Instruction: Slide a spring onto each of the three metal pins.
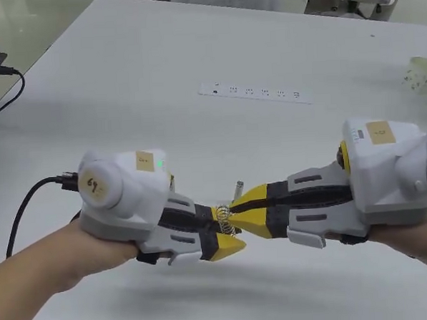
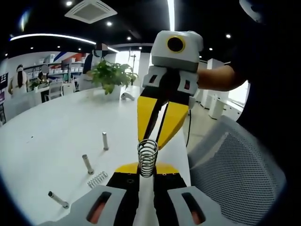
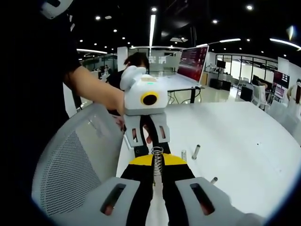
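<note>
The left hand [image 1: 96, 245] and the right hand [image 1: 411, 239] each hold a gripper low over the desk [image 1: 159, 70]. They point at each other, tip to tip.

The left gripper [image 2: 146, 169] has its jaws almost closed. The held spring [image 2: 147, 155] is pinched at the tips and stands up from them. The right gripper [image 3: 157, 161] has its jaws nearly closed too, with the same spring lying between them. I cannot tell if it is squeezing.

There are three metal pins, all off to one side of the left gripper's jaws. The far pin [image 2: 105, 140] and the middle pin [image 2: 87, 164] stand up, and the near pin [image 2: 58, 199] leans. There are two springs – the held one, and a loose spring [image 2: 98, 179] lying just beside the middle pin.

The desk is white. A power strip [image 1: 254, 92] lies far past the grippers. A black cable [image 1: 26, 202] runs from the back of the left gripper. A grey mesh chair [image 2: 235, 169] is close by, and a green plant [image 2: 110, 75] sits far down the desk in a big office with bright ceiling lights.
</note>
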Tool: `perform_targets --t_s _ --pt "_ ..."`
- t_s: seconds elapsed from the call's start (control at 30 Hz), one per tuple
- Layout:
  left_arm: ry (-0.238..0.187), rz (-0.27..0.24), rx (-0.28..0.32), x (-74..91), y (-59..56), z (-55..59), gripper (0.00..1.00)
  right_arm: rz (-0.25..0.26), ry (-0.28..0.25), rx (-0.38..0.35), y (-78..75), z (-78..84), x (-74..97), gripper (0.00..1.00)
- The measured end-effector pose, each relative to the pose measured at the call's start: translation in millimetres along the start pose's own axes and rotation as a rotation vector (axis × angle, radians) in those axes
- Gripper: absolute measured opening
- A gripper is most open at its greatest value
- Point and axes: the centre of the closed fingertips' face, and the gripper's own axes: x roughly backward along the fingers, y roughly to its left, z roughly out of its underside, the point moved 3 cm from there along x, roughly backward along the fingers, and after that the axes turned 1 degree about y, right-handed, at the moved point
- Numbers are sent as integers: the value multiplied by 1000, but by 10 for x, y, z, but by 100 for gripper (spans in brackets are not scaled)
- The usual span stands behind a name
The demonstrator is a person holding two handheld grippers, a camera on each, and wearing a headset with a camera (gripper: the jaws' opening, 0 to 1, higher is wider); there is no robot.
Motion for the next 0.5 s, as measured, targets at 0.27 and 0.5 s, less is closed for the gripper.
perform_targets --t_s 0.27,0.5 --pt "24 15 -17 -40 -38 3 2 -7 -13 -28 18 24 -17 9" --pt "49 20 -39 -55 -57 7 2 -7 -26 -50 18 14 -45 11"
